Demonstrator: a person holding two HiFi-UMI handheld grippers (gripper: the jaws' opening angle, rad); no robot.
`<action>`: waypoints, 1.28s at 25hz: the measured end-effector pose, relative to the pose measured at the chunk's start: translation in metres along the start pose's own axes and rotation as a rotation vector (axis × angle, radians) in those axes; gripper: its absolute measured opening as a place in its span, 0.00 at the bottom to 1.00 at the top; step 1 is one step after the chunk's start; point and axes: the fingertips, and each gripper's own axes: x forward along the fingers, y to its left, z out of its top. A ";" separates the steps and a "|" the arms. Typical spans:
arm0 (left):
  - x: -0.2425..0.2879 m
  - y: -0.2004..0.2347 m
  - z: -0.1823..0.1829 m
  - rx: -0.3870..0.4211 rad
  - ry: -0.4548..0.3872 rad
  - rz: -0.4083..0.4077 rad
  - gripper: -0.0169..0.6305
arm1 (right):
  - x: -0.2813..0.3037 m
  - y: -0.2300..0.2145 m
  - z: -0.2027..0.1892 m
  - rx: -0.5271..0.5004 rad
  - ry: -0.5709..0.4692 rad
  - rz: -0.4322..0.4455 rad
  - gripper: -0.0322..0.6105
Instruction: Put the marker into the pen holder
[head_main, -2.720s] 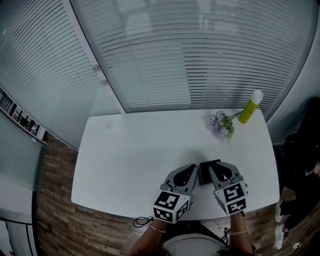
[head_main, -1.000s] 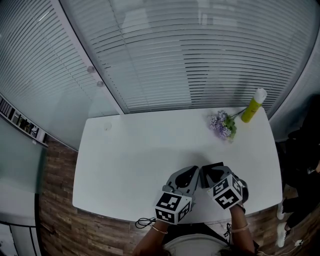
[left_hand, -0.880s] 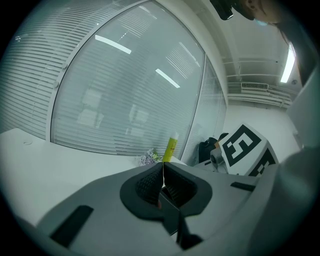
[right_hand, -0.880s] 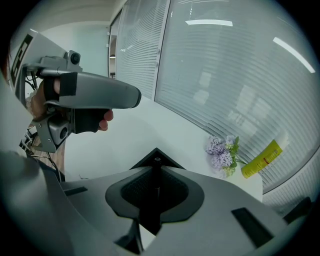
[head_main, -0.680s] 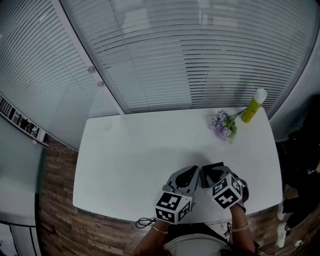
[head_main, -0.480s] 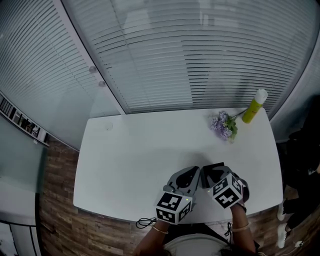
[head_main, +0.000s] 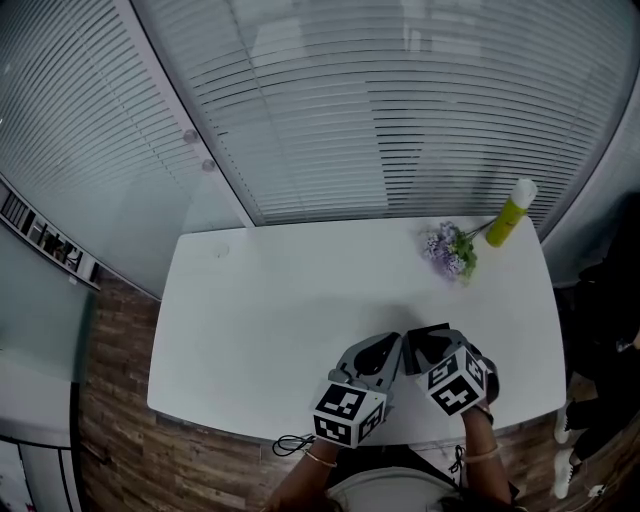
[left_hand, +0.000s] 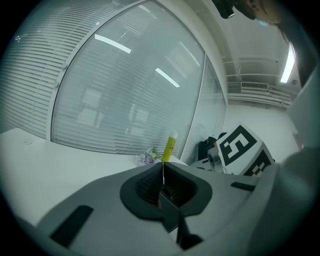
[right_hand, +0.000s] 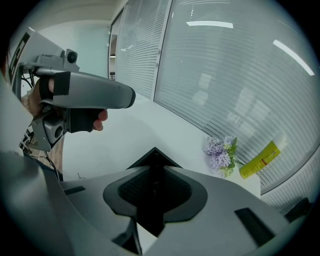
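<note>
Black pen holder (head_main: 428, 332) seen near the front edge of the white table (head_main: 260, 300), left gripper (left_hand: 162, 172) just left of holder, jaws pressed together, right gripper (right_hand: 154, 170) right at holder, jaws nearly closed on a narrow black strip, grip unclear, marker not made out.

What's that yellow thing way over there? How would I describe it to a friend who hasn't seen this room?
Start at the white table in front of the window blinds and go to its far right corner. Just past a small bunch of purple flowers is a slim yellow-green bottle; its bright colour and white cap set it apart.
</note>
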 end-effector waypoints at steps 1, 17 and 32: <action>-0.001 0.000 0.000 0.000 -0.002 0.001 0.06 | -0.001 0.000 0.000 0.003 -0.003 -0.001 0.23; -0.021 -0.007 0.007 0.017 -0.044 0.055 0.06 | -0.043 -0.004 0.018 0.117 -0.242 -0.054 0.20; -0.052 -0.034 0.013 0.062 -0.076 0.109 0.06 | -0.095 0.008 0.014 0.185 -0.391 -0.070 0.12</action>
